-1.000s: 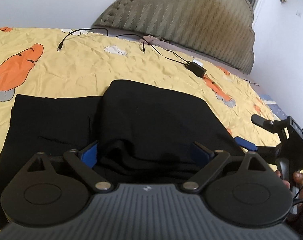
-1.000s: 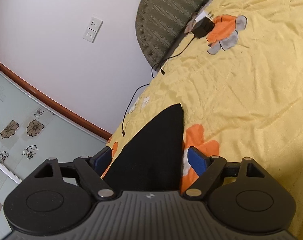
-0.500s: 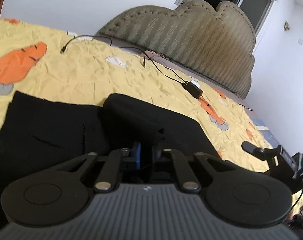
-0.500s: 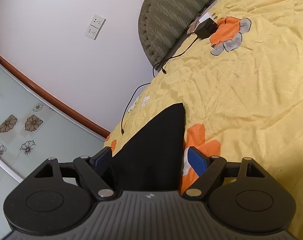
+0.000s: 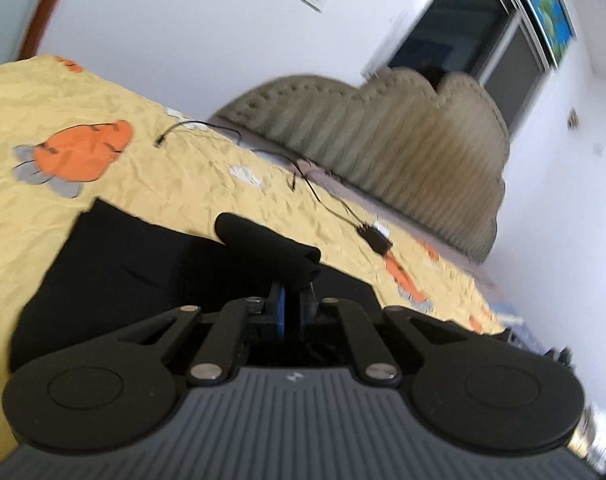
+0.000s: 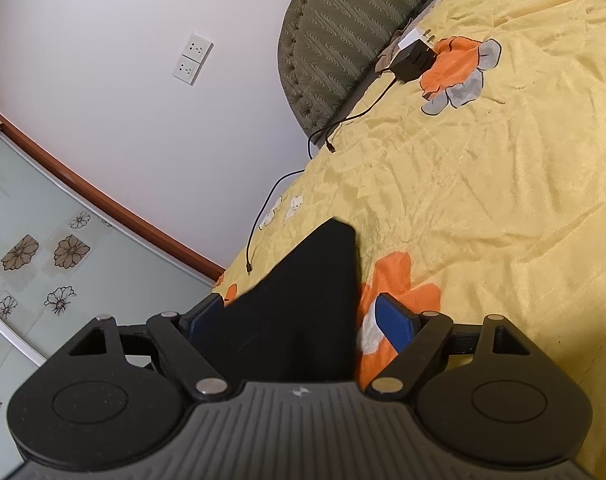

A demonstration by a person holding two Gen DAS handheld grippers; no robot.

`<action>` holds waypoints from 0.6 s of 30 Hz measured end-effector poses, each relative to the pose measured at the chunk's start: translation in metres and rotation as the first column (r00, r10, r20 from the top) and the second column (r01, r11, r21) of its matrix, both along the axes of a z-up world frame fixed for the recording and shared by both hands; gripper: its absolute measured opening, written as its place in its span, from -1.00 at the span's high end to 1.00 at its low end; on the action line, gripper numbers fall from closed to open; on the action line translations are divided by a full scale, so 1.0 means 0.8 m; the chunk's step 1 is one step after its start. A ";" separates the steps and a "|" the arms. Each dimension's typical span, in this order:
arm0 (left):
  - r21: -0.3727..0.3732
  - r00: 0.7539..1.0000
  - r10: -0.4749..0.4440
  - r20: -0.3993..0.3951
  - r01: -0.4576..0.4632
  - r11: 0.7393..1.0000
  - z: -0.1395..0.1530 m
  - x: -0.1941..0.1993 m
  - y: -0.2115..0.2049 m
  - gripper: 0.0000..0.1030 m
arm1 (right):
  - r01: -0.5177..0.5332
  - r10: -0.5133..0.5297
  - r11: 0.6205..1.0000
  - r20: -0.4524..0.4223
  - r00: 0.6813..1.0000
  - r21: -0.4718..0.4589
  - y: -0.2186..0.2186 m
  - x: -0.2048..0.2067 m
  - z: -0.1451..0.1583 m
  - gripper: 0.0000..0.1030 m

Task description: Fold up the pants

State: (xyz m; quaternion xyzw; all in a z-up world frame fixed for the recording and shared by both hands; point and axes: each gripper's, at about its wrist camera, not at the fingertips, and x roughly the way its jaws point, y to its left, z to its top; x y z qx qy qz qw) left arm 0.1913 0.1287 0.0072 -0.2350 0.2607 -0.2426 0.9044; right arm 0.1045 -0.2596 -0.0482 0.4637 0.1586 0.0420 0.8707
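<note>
Black pants (image 5: 143, 272) lie spread on a yellow bedspread (image 5: 163, 184) with orange carrot prints. My left gripper (image 5: 293, 300) is shut on a bunched fold of the pants (image 5: 263, 240), which rises off the bed in a roll in front of the fingers. In the right wrist view a pointed corner of the pants (image 6: 315, 280) runs between the fingers of my right gripper (image 6: 303, 316). That gripper stands open, with a gap between the cloth and its blue right pad (image 6: 395, 324).
A black charger block (image 5: 377, 240) with a thin cable (image 5: 183, 126) lies on the bed near the padded olive headboard (image 5: 383, 136). The block (image 6: 413, 62) also shows in the right wrist view. Wall sockets (image 6: 193, 58) sit on the white wall behind.
My left gripper went from open around the pants' edge to shut on it, then lifted and rolled, pulling the fold up. The right gripper has barely moved.
</note>
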 end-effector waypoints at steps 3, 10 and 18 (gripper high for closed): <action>-0.027 0.996 0.085 0.012 -0.085 0.996 0.000 -0.023 0.025 0.90 | -0.003 0.003 1.000 0.001 1.000 -0.002 0.001 0.001 0.000 -0.61; -0.016 0.967 0.225 -0.116 -0.228 0.974 -0.045 -0.038 0.077 0.90 | -0.025 0.025 1.000 -0.003 1.000 -0.008 0.004 0.004 0.000 -0.61; 0.011 0.960 0.207 -0.190 -0.209 0.978 -0.044 -0.031 0.086 0.78 | -0.062 0.063 0.993 0.010 0.998 -0.100 0.029 0.003 0.024 -0.64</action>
